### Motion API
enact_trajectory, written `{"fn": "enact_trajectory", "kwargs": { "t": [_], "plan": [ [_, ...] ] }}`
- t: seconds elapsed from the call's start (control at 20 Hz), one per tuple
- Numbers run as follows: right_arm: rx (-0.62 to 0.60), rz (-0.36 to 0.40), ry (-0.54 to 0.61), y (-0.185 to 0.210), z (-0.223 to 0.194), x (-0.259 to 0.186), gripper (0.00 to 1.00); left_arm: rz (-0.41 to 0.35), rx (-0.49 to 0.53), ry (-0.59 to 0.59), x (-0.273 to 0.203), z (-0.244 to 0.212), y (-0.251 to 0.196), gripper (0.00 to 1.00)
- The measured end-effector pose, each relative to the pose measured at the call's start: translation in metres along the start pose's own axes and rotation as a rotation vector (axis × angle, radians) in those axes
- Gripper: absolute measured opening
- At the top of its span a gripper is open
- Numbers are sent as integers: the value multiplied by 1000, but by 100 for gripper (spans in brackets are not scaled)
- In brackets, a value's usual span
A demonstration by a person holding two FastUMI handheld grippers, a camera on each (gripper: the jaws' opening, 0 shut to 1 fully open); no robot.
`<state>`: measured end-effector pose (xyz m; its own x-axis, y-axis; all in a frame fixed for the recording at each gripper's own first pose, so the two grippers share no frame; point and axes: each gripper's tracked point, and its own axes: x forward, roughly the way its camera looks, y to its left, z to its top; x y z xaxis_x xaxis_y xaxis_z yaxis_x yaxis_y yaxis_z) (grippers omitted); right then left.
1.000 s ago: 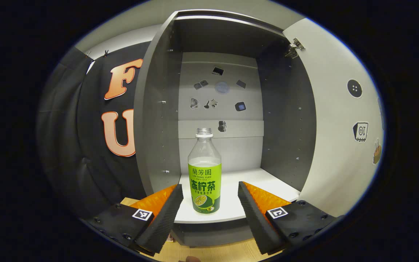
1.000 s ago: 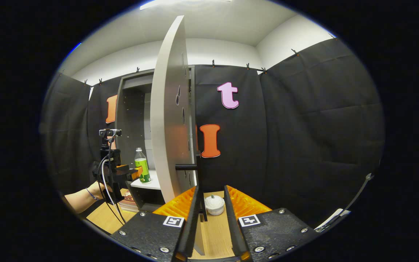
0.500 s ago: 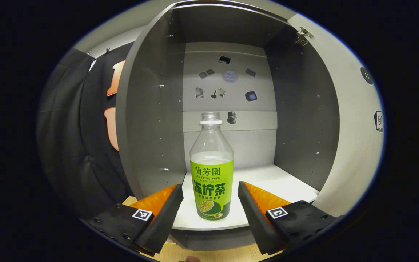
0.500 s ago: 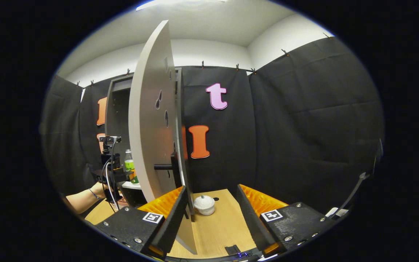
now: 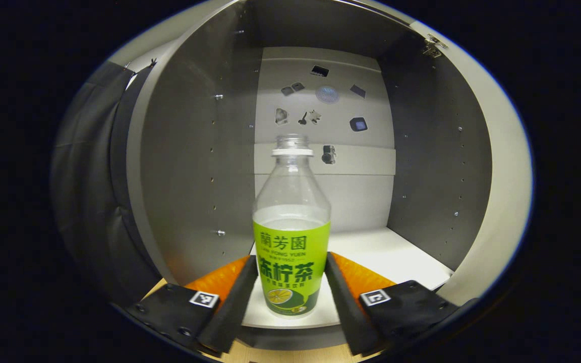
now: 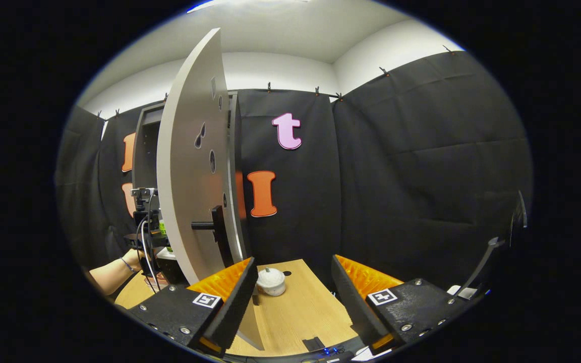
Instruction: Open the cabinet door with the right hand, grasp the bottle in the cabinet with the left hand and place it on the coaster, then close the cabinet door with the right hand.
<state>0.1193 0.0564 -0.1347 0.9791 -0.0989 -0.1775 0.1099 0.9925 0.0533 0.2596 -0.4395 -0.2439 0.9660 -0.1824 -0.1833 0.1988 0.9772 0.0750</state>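
Black cloth hangs around the booth behind a light wooden desk (image 6: 300,312), and a tall grey cabinet (image 5: 189,151) stands on it with its pale, sticker-dotted door (image 6: 192,181) swung wide open, the door's black bar handle (image 6: 210,225) pointing out toward the right gripper view. Inside the cabinet, on the white bottom shelf (image 5: 391,257), stands a clear plastic bottle with a green label and no cap (image 5: 291,237), upright and near the shelf's front edge; a pale liquid fills it to just above the label. Small stickers dot the cabinet's light back panel (image 5: 321,111). The left claw (image 5: 290,287) reaches level into the cabinet, its orange-backed black fingers (image 5: 232,297) set on either side of the bottle's lower half, close against the label; whether they already press on it I cannot tell. In the right gripper view the left claw appears far off at the cabinet mouth, cables trailing from it, held by a hand (image 6: 136,254) with a bare forearm stretched along the desk. The right claw (image 6: 293,297) hangs wide and holds nothing, just beside the door's lower edge and clear of the handle. A small white lidded pot (image 6: 271,281) sits on the desk between its fingers.
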Motion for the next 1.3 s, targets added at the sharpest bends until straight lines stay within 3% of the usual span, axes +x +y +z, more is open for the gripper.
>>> {"fn": "enact_trajectory", "kwargs": {
  "t": [0.45,0.85,1.3],
  "plan": [
    [-5,50,-6,6,1,2,92,-59,-1,-8,-47,15,1,79],
    [-15,85,-4,13,1,0,92,-118,-6,-64,-120,49,12,81],
    [-12,116,24,19,-4,-2,93,-35,-1,-112,-191,28,94,81]
  ]
}}
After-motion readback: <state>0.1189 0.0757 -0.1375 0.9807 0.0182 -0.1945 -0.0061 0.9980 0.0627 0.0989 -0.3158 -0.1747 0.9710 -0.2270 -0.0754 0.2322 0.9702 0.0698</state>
